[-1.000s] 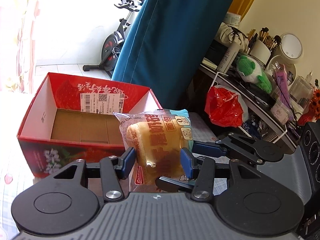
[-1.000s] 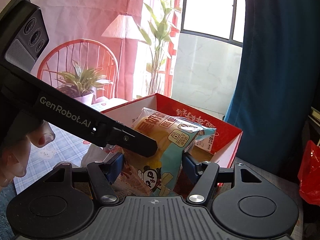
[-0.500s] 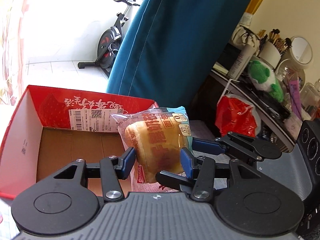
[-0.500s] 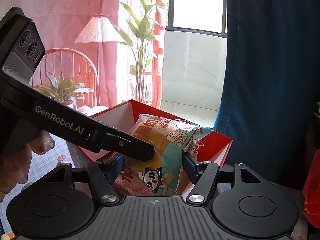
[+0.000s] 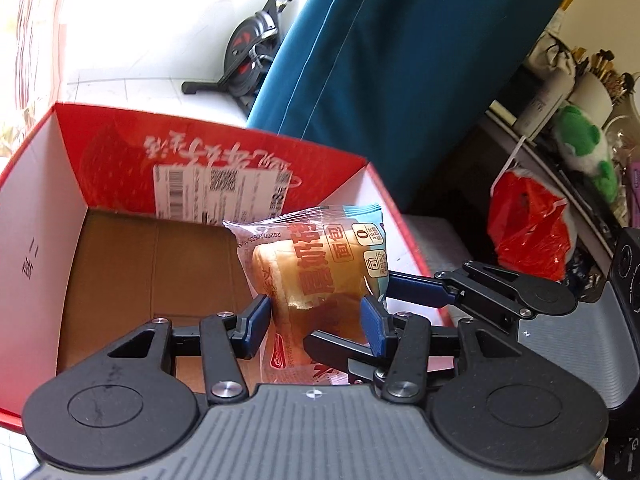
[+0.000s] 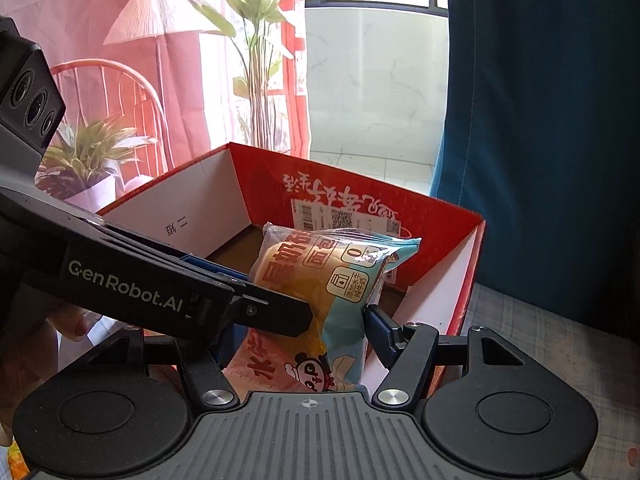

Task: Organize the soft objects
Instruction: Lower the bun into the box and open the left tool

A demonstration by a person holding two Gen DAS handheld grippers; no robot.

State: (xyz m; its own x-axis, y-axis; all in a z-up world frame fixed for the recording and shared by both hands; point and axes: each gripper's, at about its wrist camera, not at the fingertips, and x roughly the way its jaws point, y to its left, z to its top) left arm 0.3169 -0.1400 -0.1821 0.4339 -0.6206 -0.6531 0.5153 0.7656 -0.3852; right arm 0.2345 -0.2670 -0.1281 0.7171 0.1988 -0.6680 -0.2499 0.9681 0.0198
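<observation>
A packaged bread bun [image 5: 320,276] in a clear and light-blue wrapper is held by both grippers at once. My left gripper [image 5: 316,320] is shut on the bread packet, which it holds over the right part of an open red cardboard box [image 5: 120,152]. My right gripper [image 6: 308,328] is shut on the same packet [image 6: 320,280] from the other side, above the box's near wall [image 6: 444,276]. The box floor is bare brown cardboard. Each gripper's fingers show in the other's view.
A blue curtain [image 5: 400,60] hangs behind the box. A red plastic bag [image 5: 528,228] and a cluttered shelf with a green plush toy [image 5: 584,144] stand to the right. An exercise bike [image 5: 248,52] is beyond. A potted plant [image 6: 88,160] and a red chair stand left.
Both grippers have carried the bread packet forward and over the box's rim; the box now looms larger and lies beneath the packet.
</observation>
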